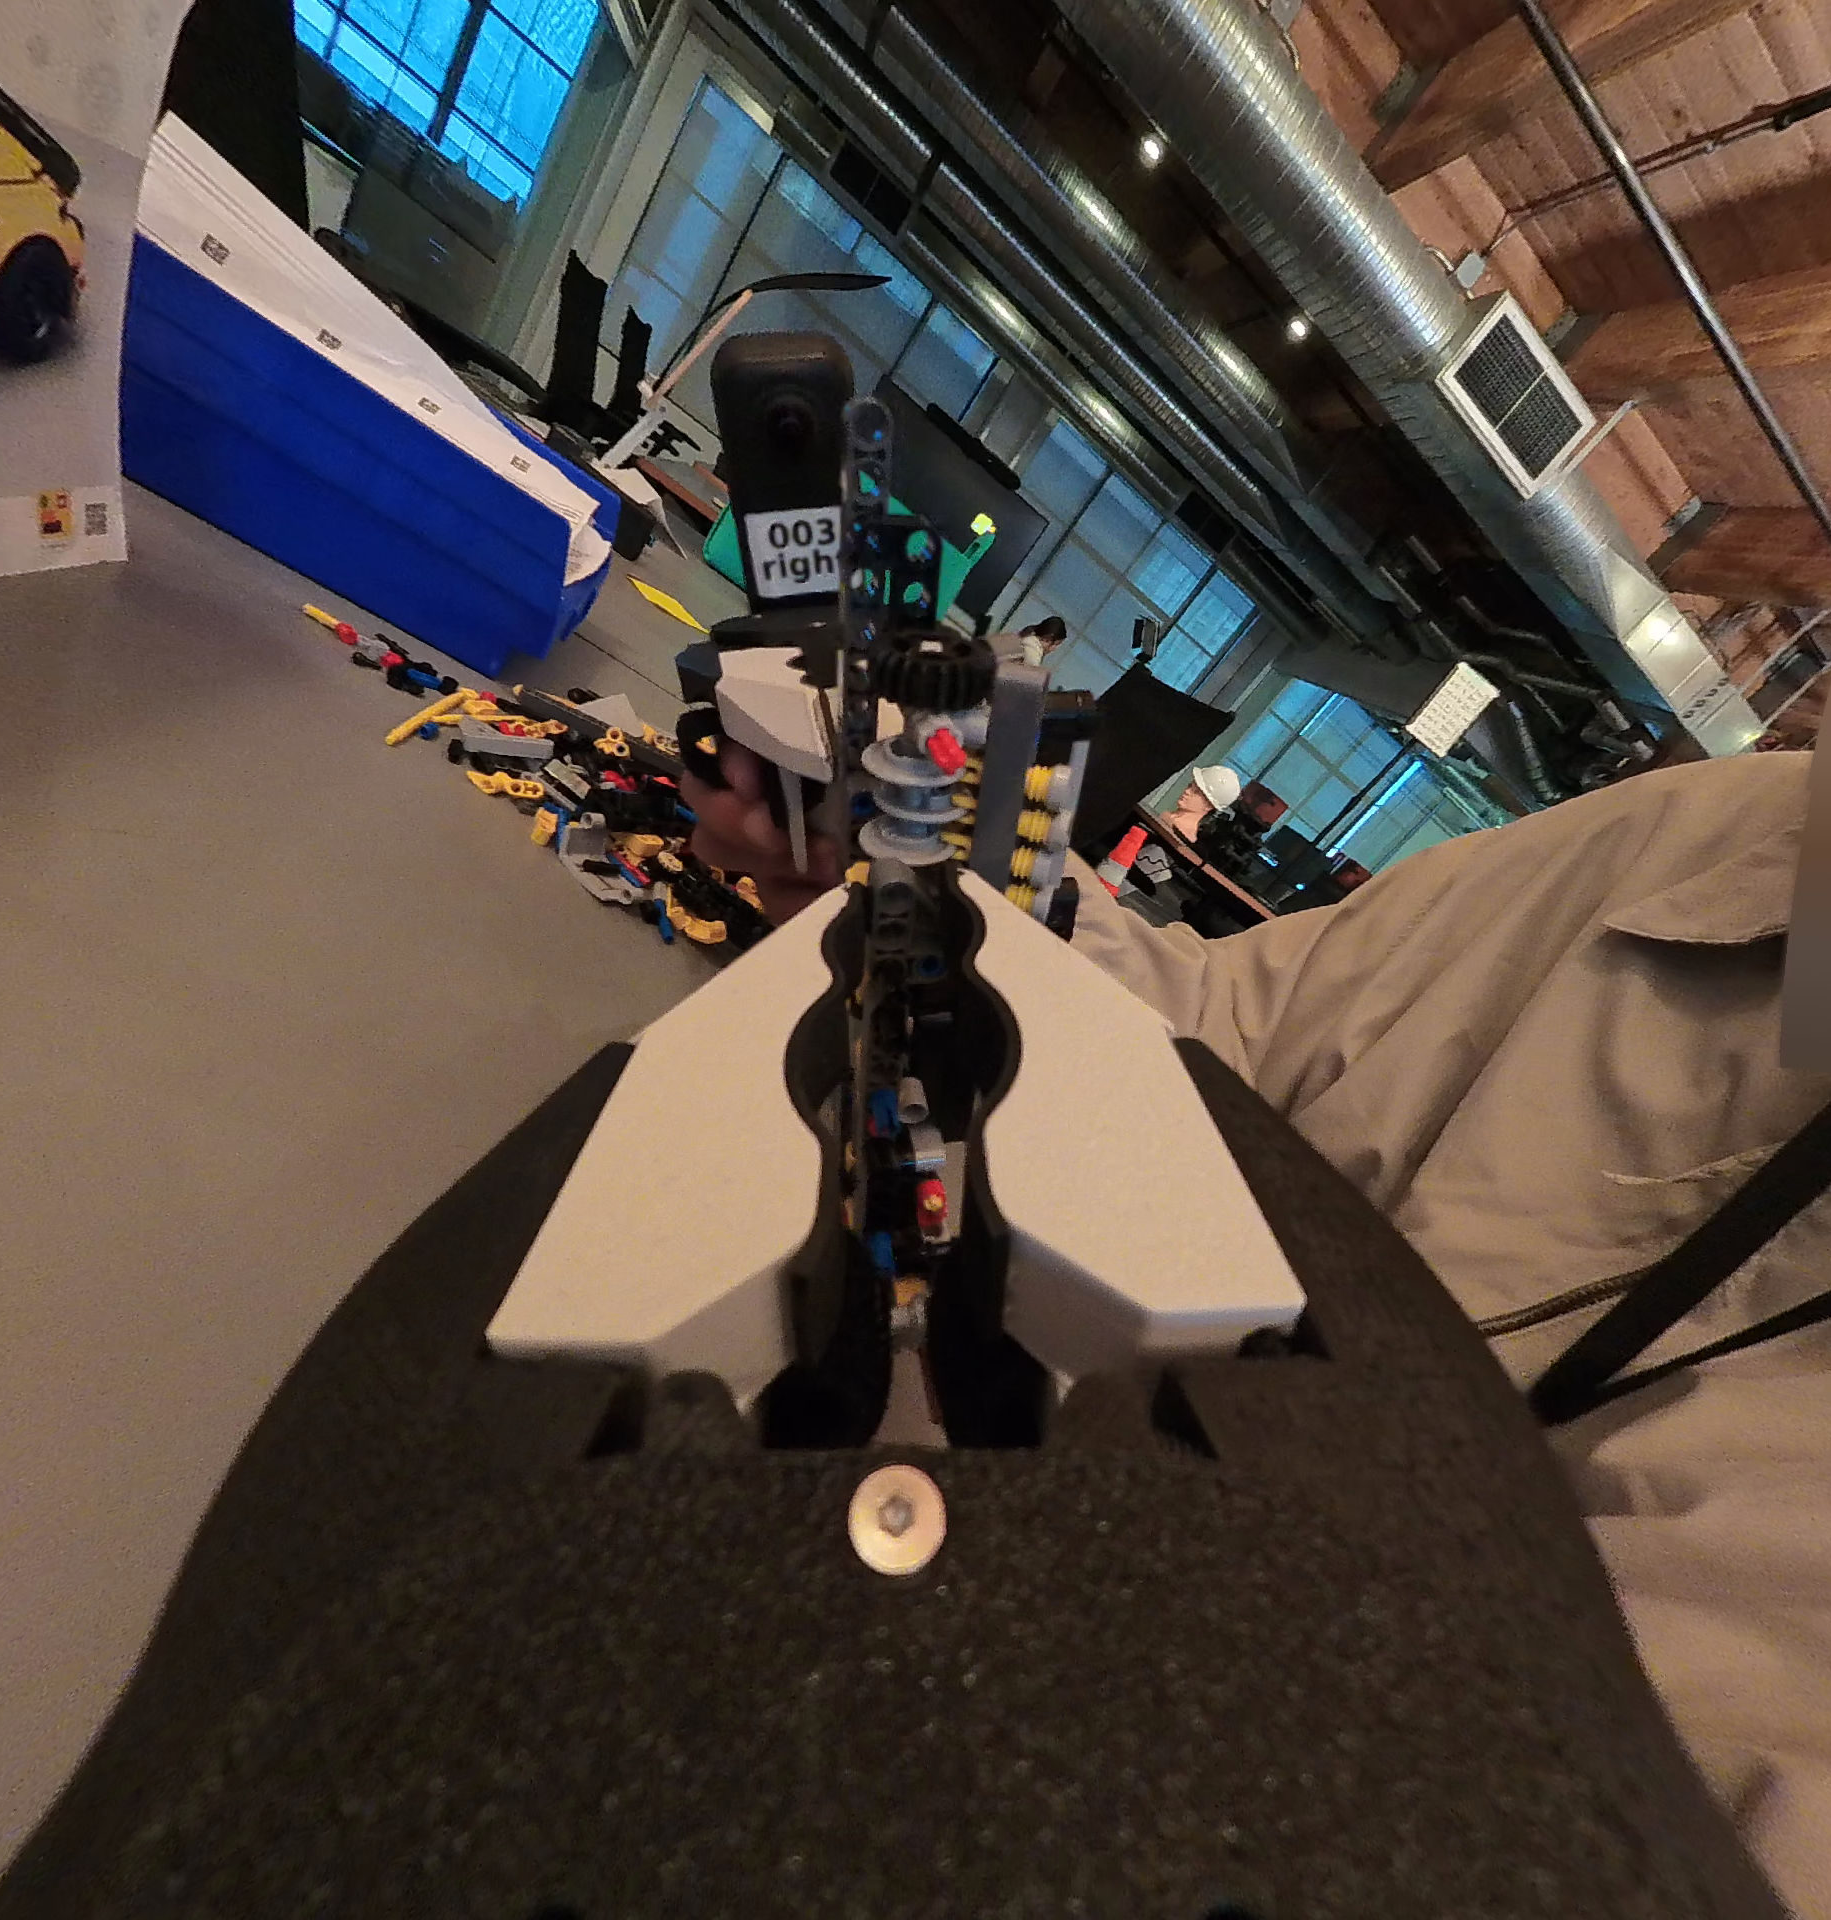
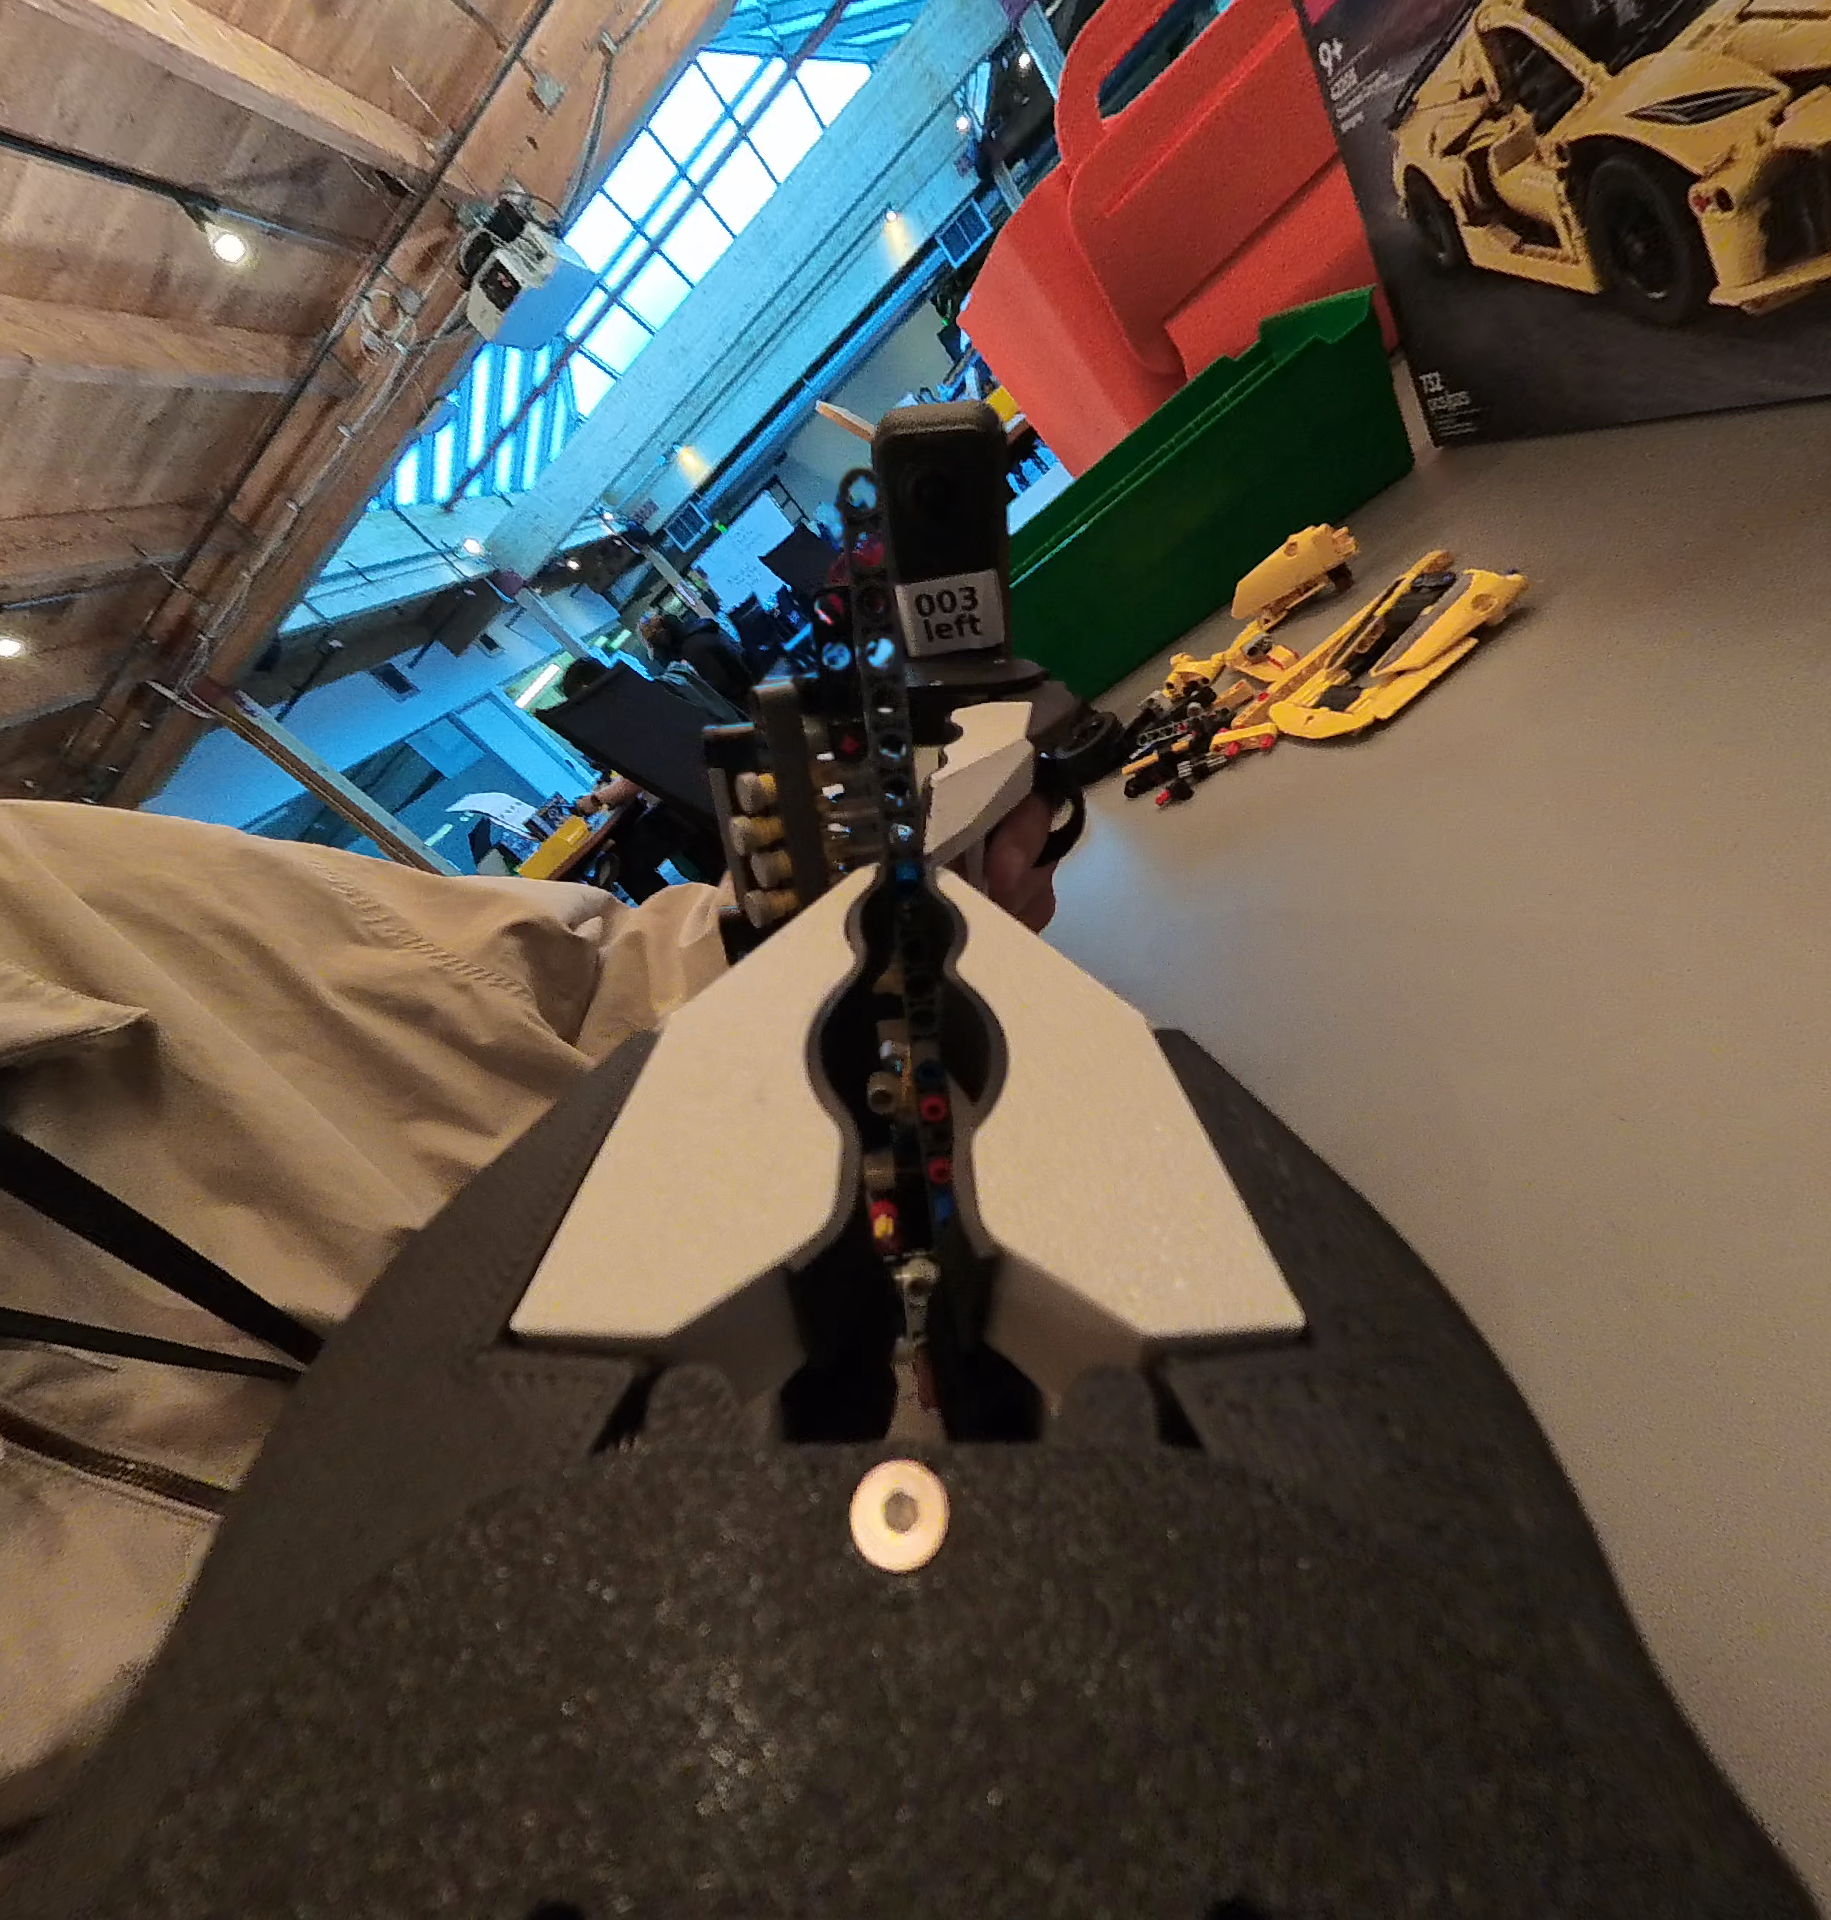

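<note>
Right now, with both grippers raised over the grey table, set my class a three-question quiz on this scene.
1. True or false: the left gripper is shut on the black-and-grey toy-brick assembly.
2. The blue plastic bin in the left wrist view is A) on the table, B) held in a gripper.
3. Fill in: in the right wrist view, the yellow body panels lie in front of a ____ plastic bin.

Key: 1 true; 2 A; 3 green.

There were two grippers, the left gripper (image 1: 895, 904) and the right gripper (image 2: 906, 883). There was one toy brick model (image 1: 911, 769). There was one blue bin (image 1: 350, 436), one green bin (image 2: 1202, 499), and one box with a yellow car picture (image 2: 1617, 208). The loose toy pieces (image 1: 578, 769) were too many to count.
</note>
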`<control>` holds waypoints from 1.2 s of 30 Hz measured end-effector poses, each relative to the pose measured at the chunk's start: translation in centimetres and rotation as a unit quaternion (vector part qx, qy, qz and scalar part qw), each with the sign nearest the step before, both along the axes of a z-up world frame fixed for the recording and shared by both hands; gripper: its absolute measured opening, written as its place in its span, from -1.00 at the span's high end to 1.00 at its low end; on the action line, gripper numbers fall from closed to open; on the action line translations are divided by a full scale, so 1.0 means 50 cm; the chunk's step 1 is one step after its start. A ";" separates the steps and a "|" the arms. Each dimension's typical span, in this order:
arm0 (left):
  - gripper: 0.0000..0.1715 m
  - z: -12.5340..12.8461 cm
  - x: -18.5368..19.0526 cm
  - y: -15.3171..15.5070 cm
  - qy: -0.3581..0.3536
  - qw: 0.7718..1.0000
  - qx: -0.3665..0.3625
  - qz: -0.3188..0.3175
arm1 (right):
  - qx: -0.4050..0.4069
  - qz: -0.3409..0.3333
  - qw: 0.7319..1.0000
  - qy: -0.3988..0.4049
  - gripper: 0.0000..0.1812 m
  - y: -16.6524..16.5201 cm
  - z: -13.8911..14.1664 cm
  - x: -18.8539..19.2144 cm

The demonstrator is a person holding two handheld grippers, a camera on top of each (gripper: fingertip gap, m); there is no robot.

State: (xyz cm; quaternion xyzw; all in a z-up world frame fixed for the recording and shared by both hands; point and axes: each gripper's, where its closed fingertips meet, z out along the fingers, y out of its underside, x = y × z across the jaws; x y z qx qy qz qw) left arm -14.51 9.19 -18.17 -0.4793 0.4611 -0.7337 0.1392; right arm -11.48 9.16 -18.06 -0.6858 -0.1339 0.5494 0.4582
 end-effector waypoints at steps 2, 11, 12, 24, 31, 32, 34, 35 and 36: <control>0.85 0.002 0.000 0.001 -0.014 0.999 0.026 0.015 | -0.001 0.002 1.000 -0.002 0.98 -0.002 0.000 0.002; 0.85 -0.017 0.004 0.010 -0.002 0.998 0.059 0.033 | -0.028 0.022 0.999 -0.015 0.99 -0.008 -0.027 0.008; 0.85 -0.018 0.004 0.013 -0.001 0.998 0.058 0.037 | -0.029 0.012 0.999 -0.020 0.98 -0.004 -0.031 0.009; 0.86 0.046 -0.071 0.113 -0.068 0.993 0.007 0.099 | -0.008 -0.088 0.996 0.009 1.00 -0.014 0.018 0.169; 0.85 0.029 -0.061 0.111 -0.044 0.996 0.000 0.081 | -0.104 -0.085 0.940 -0.313 0.97 -0.082 -0.128 0.239; 0.85 0.021 -0.058 0.110 -0.034 0.996 0.006 0.080 | -0.134 -0.084 0.913 -0.375 0.97 -0.112 -0.159 0.271; 0.85 0.008 -0.048 0.107 -0.014 0.997 0.013 0.078 | -0.187 -0.092 0.864 -0.458 0.97 -0.174 -0.204 0.326; 0.85 0.002 -0.043 0.105 -0.008 0.997 0.014 0.076 | -0.202 -0.090 0.854 -0.471 0.97 -0.199 -0.213 0.337; 0.86 -0.001 -0.039 0.101 -0.006 0.997 0.009 0.072 | -0.201 -0.086 0.858 -0.465 0.97 -0.214 -0.213 0.336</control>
